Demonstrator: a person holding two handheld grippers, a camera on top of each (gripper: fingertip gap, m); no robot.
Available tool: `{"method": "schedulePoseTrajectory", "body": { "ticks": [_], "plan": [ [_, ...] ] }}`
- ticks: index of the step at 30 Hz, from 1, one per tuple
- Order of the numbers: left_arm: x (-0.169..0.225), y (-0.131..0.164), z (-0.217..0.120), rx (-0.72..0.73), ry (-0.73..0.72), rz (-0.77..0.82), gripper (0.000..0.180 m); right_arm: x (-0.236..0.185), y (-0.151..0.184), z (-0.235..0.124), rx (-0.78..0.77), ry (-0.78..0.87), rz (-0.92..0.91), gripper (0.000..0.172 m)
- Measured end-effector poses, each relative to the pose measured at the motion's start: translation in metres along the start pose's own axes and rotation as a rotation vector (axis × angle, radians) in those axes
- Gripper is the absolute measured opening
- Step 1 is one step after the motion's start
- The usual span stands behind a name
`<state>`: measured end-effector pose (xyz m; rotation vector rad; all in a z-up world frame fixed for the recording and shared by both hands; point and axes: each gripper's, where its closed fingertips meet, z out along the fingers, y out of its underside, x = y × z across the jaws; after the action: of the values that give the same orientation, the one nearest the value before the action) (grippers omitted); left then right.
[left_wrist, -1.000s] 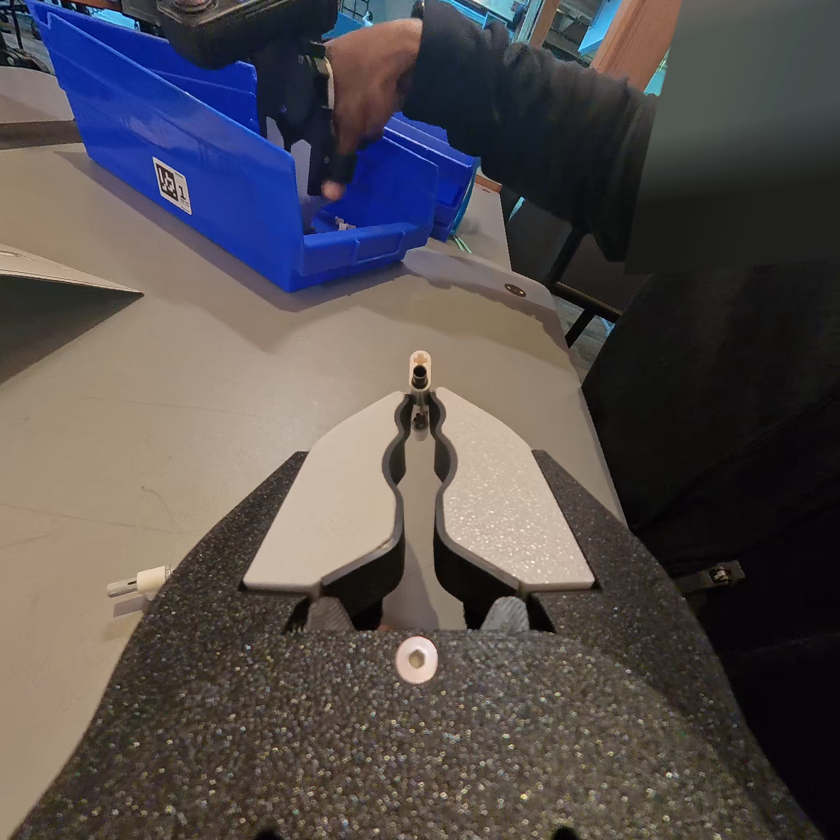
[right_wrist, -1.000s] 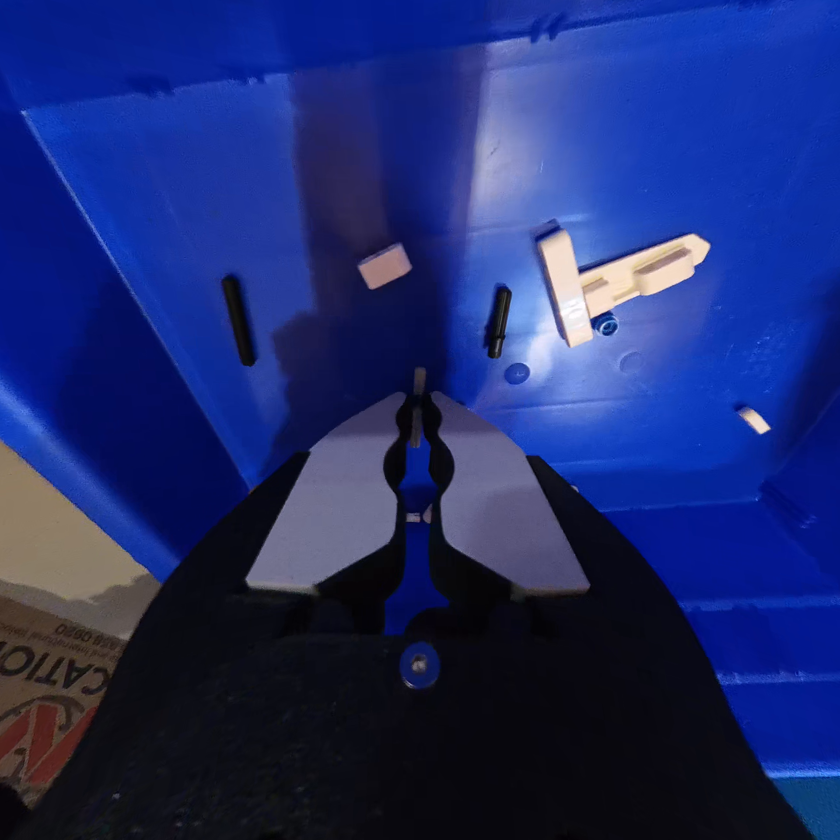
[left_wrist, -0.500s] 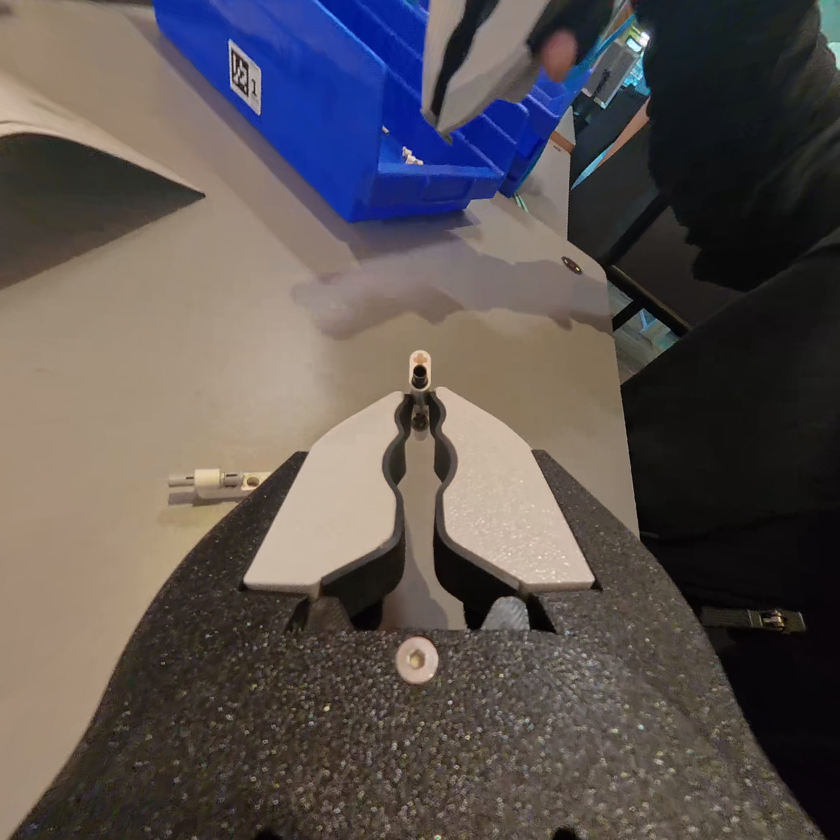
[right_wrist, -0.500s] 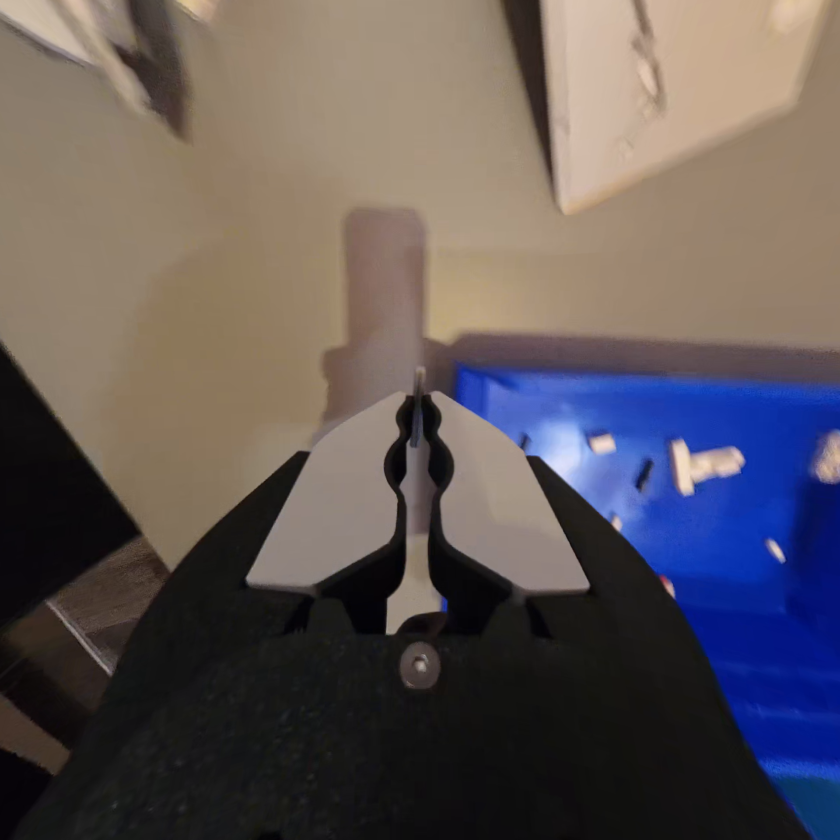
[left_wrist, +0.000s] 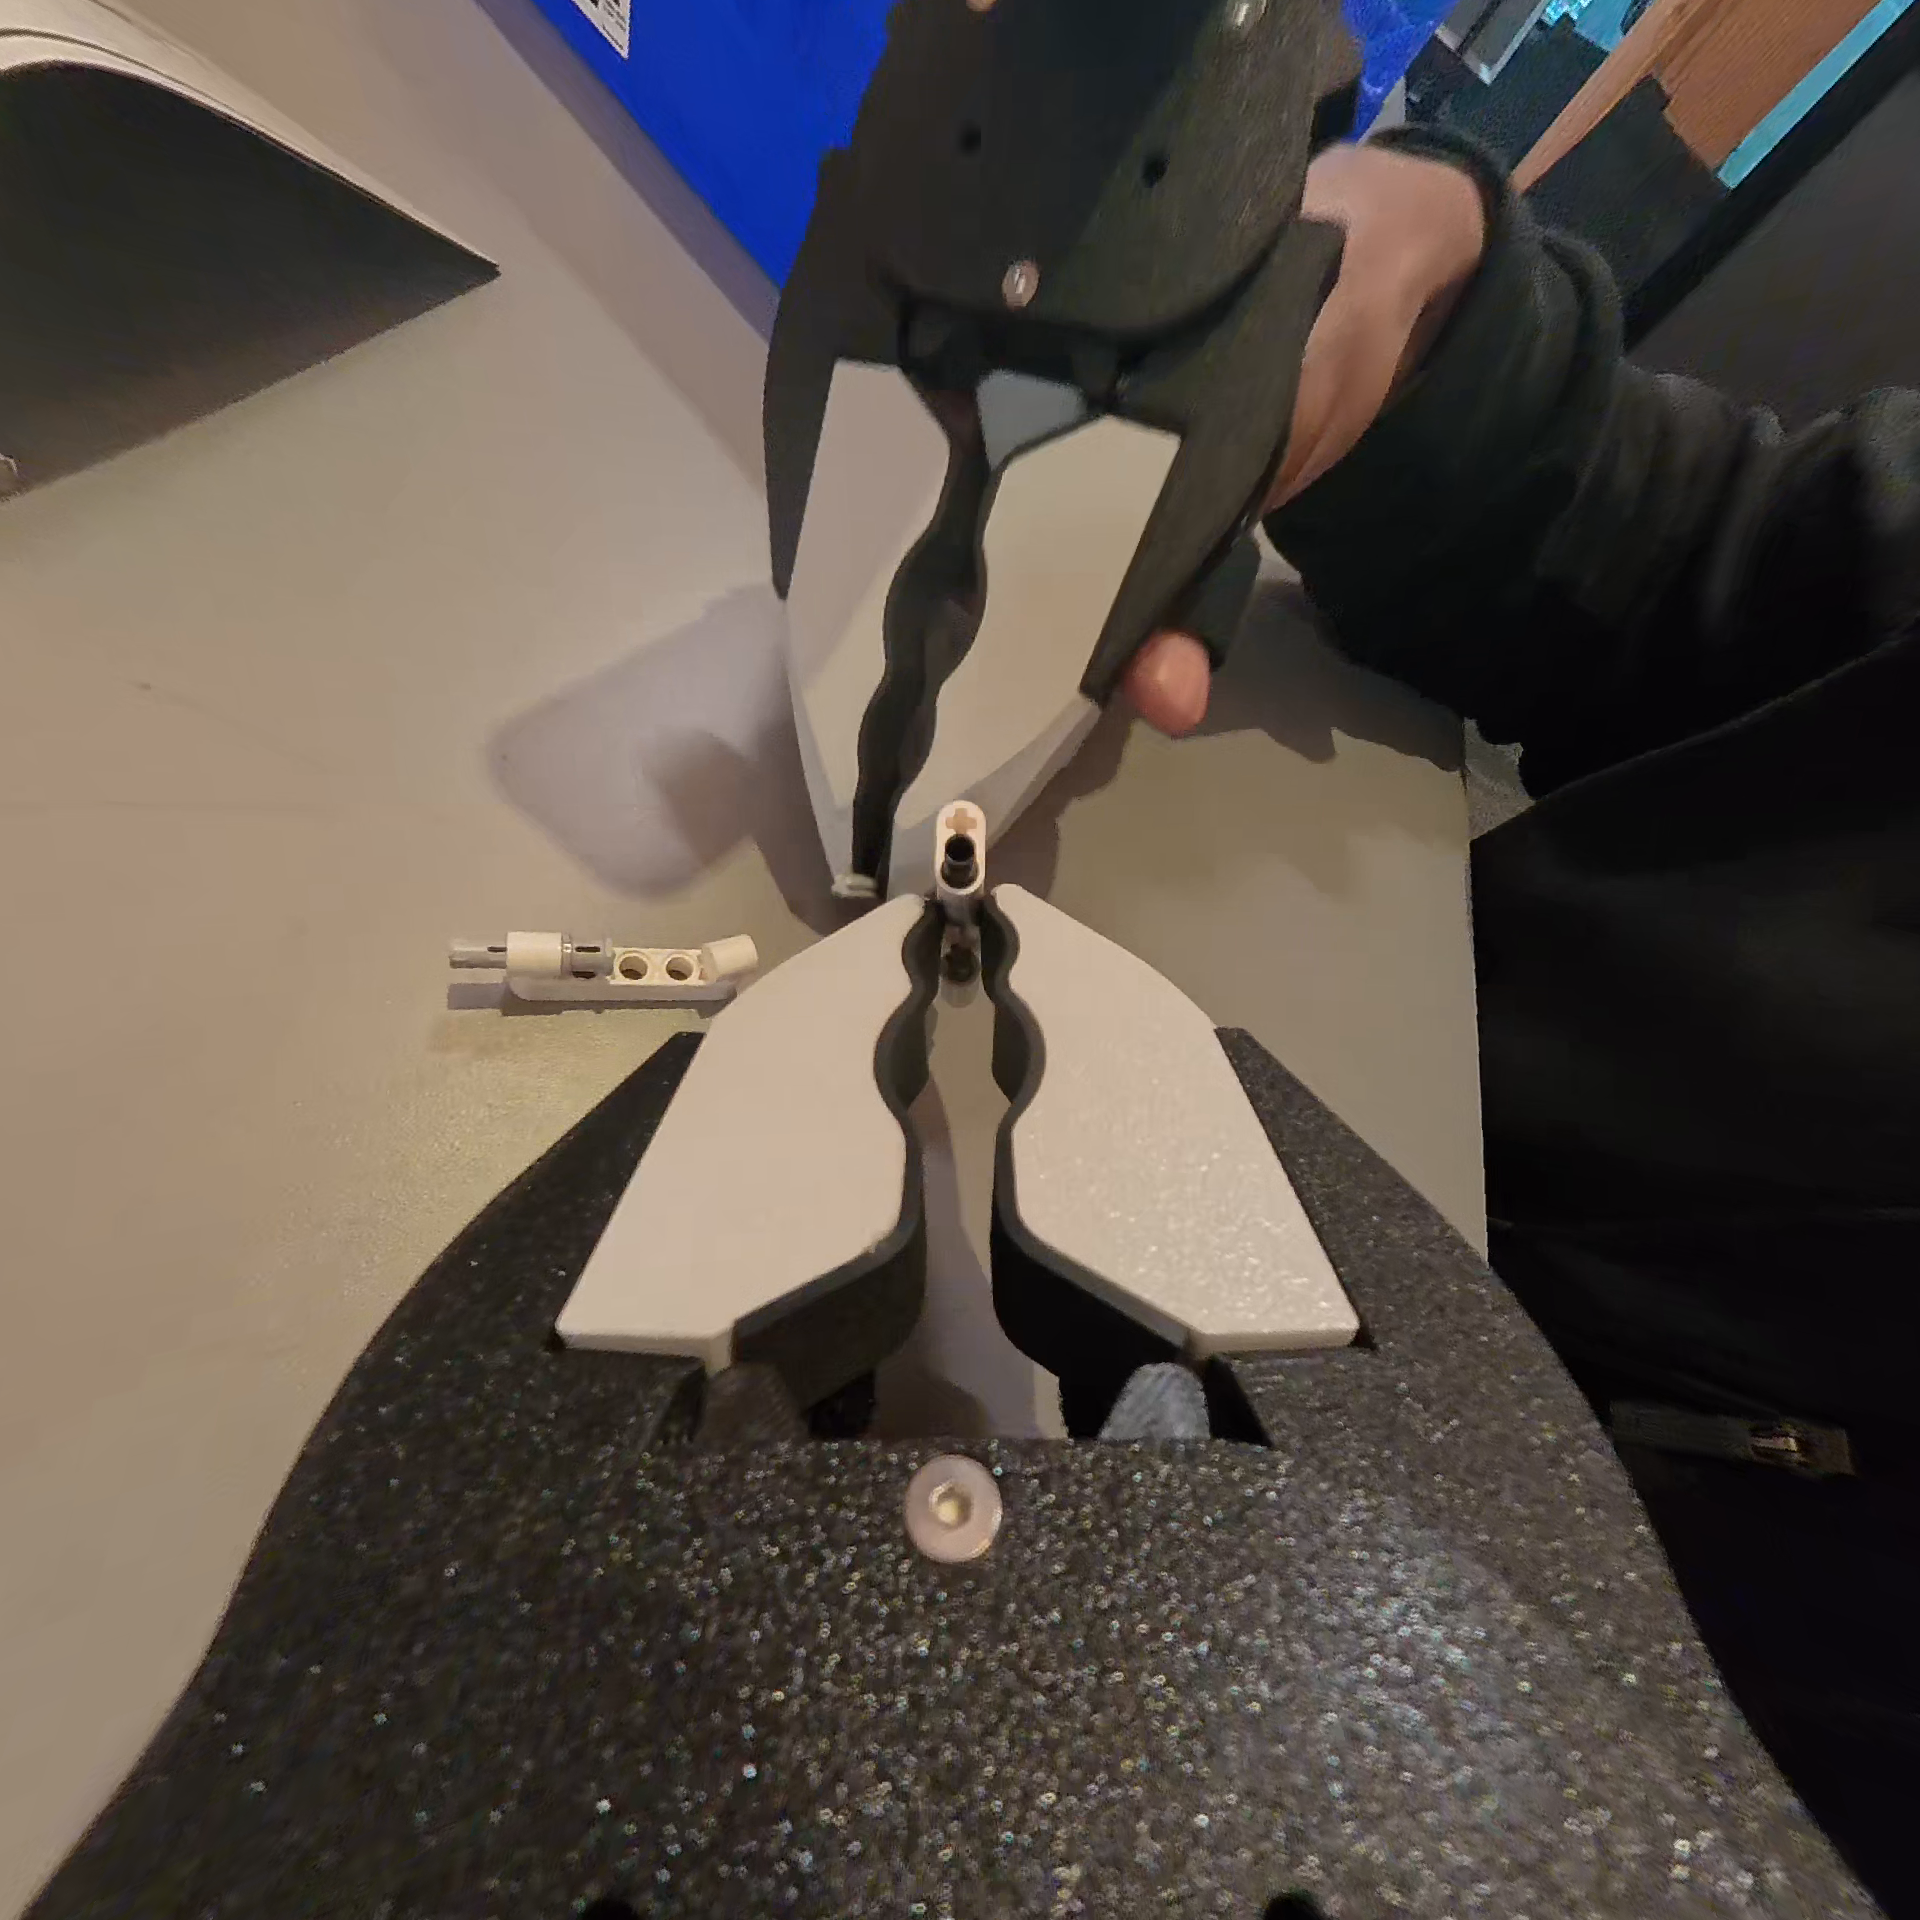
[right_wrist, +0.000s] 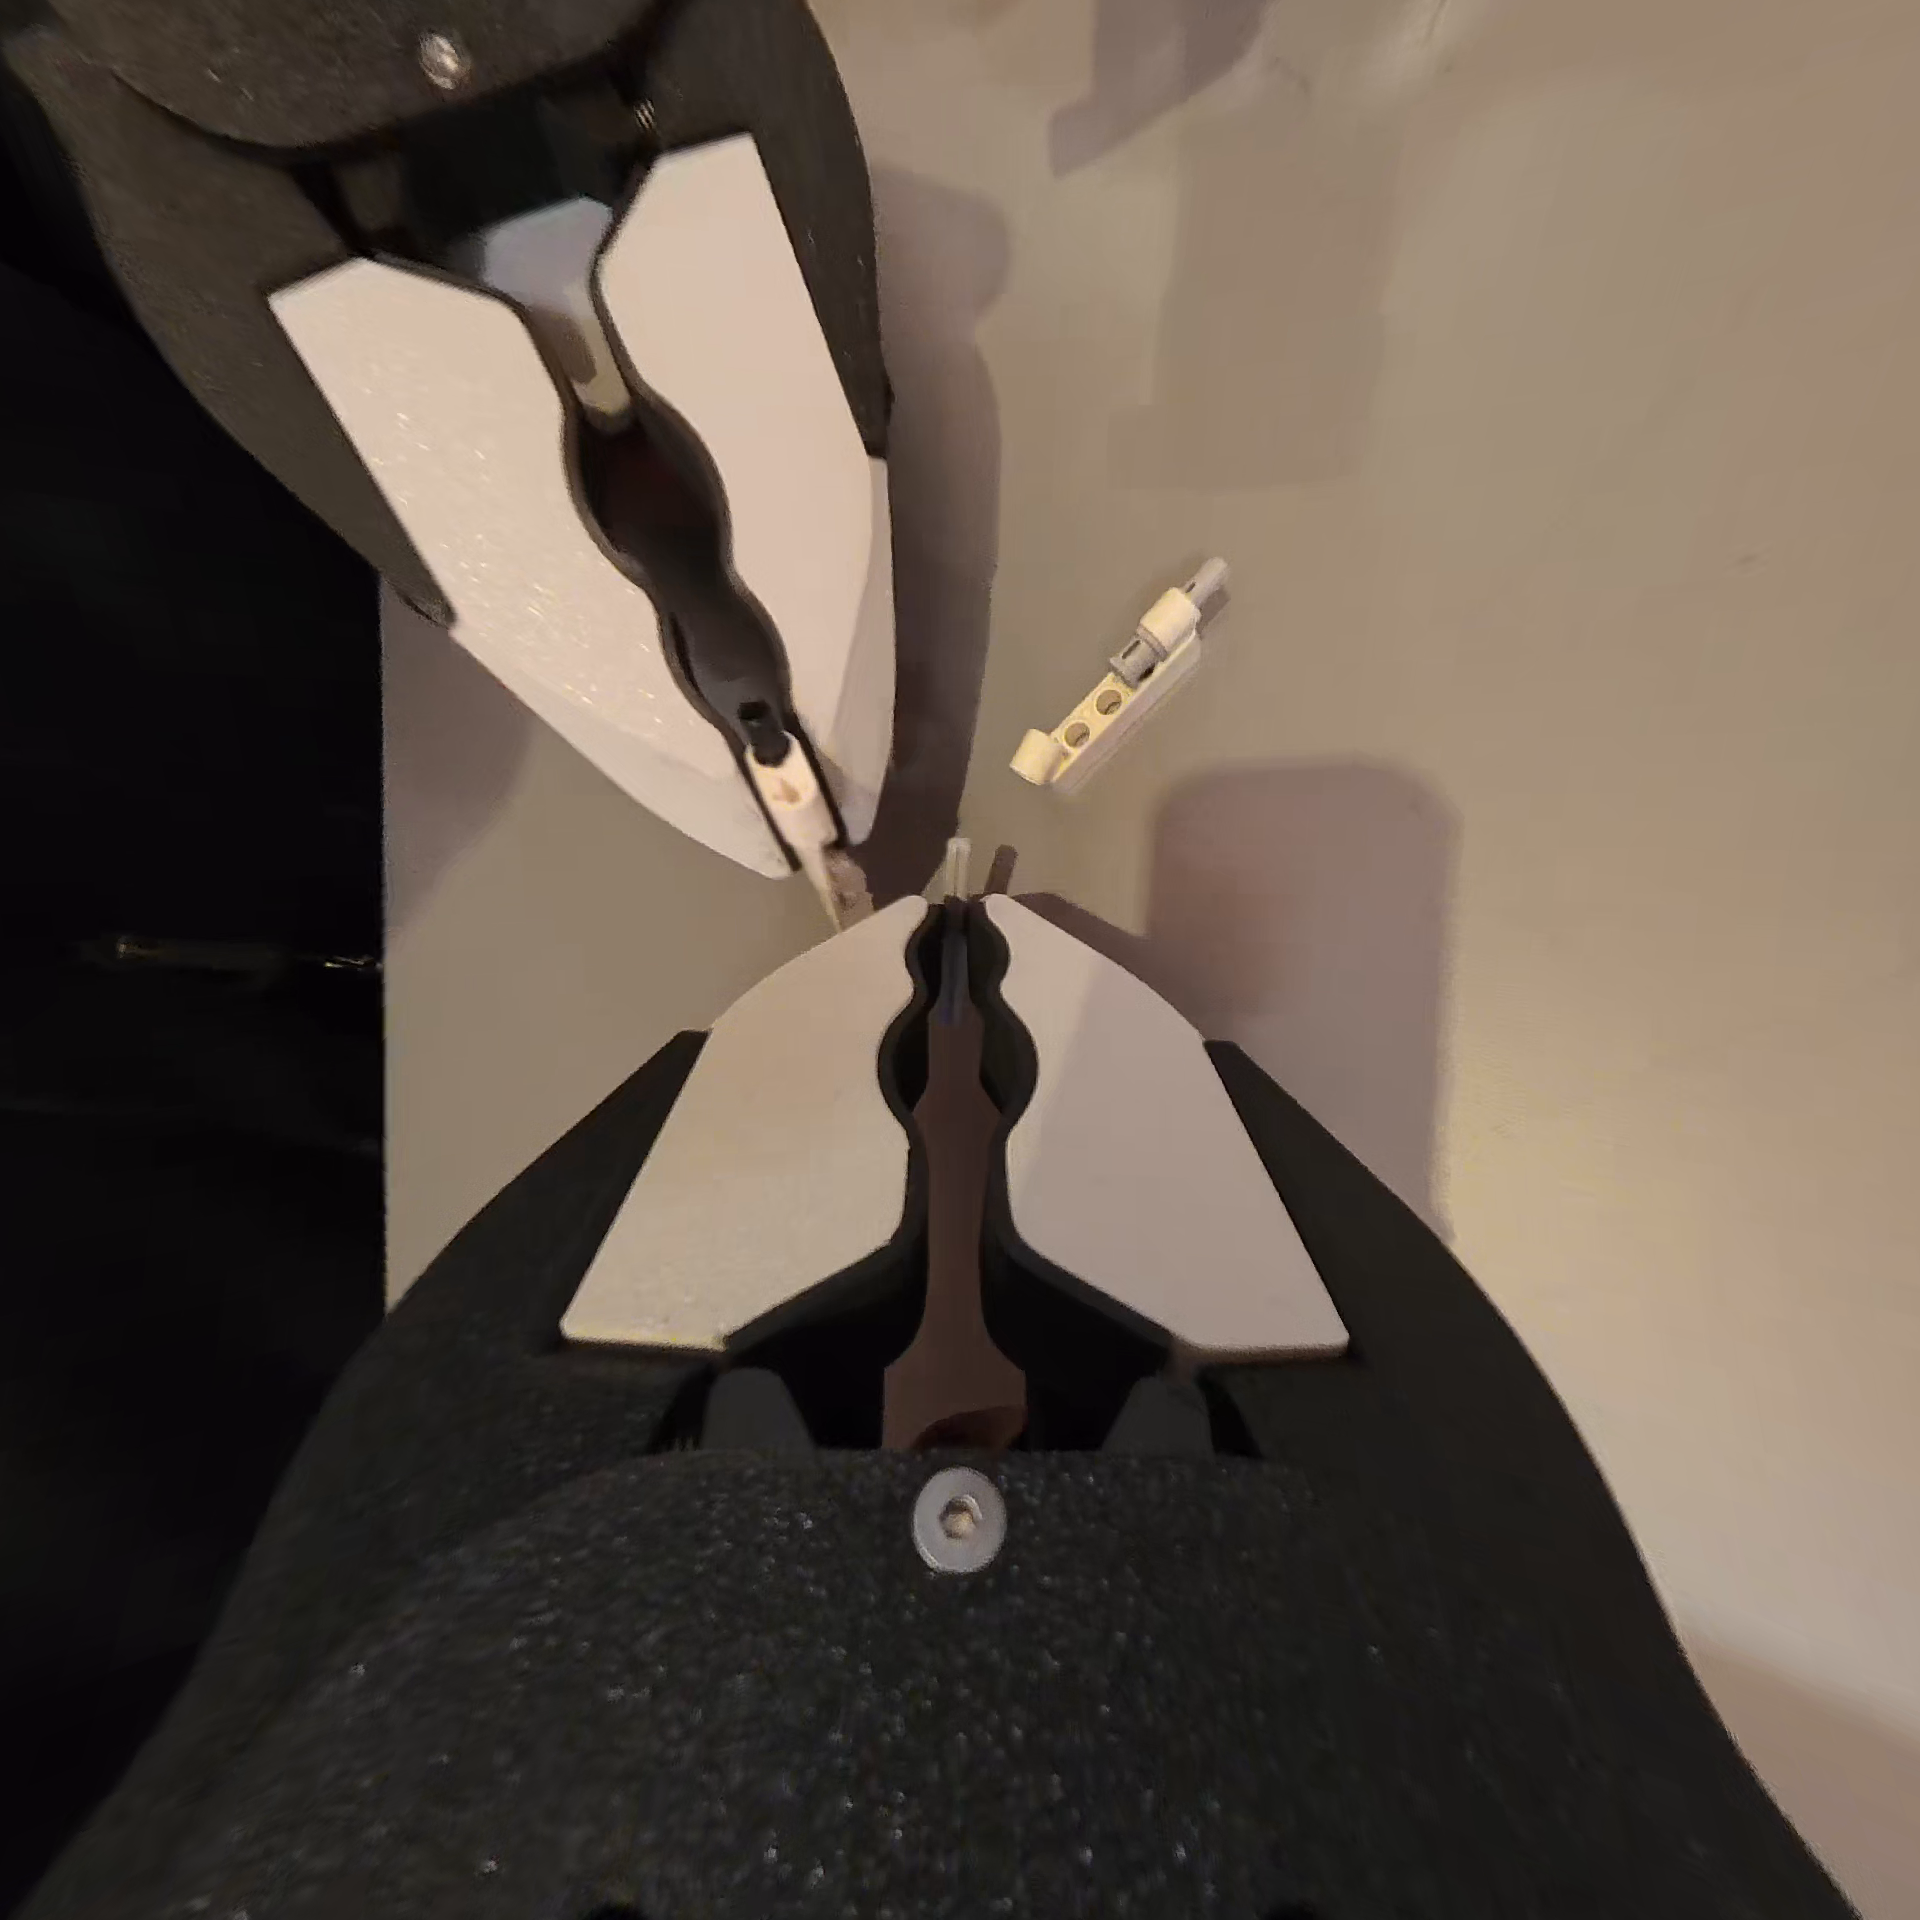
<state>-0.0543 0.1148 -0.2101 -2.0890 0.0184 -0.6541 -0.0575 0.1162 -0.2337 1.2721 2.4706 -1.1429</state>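
Item 1, my left gripper (left_wrist: 961, 902): fingers clamped on a small white connector piece (left_wrist: 962, 844) with a black pin seated in its hole; it stands clear of the tips above the grey table (left_wrist: 260, 727).

Item 2, my right gripper (right_wrist: 958, 900): fingers closed on a thin whitish peg (right_wrist: 957, 864). The view is blurred, so I take it for a short axle without being sure. Its tip hangs just beside the connector.

Handling note: both tips sit very close. I judge that slow, square alignment matters, with both grips kept firm so neither part twists.

Item 3, loose on the table: a white beam assembly (left_wrist: 603, 961) with grey pin and sleeve, near my left fingers.

Item 4, behind: blue bin (left_wrist: 717, 114); grey board (left_wrist: 187, 260).
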Motion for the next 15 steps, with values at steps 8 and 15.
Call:
{"method": "schedulePoseTrajectory", "body": {
  "ticks": [8,15],
  "plan": [
    [-0.003,-0.007,-0.004,0.05,0.005,-0.03,0.007,0.0,0.009,0.007,0.047,-0.034,-0.066,0.007],
    [-0.005,-0.012,-0.008,0.082,0.004,0.024,0.007,-0.001,0.011,-0.006,0.128,0.0,-0.139,0.026]
  ]
}}
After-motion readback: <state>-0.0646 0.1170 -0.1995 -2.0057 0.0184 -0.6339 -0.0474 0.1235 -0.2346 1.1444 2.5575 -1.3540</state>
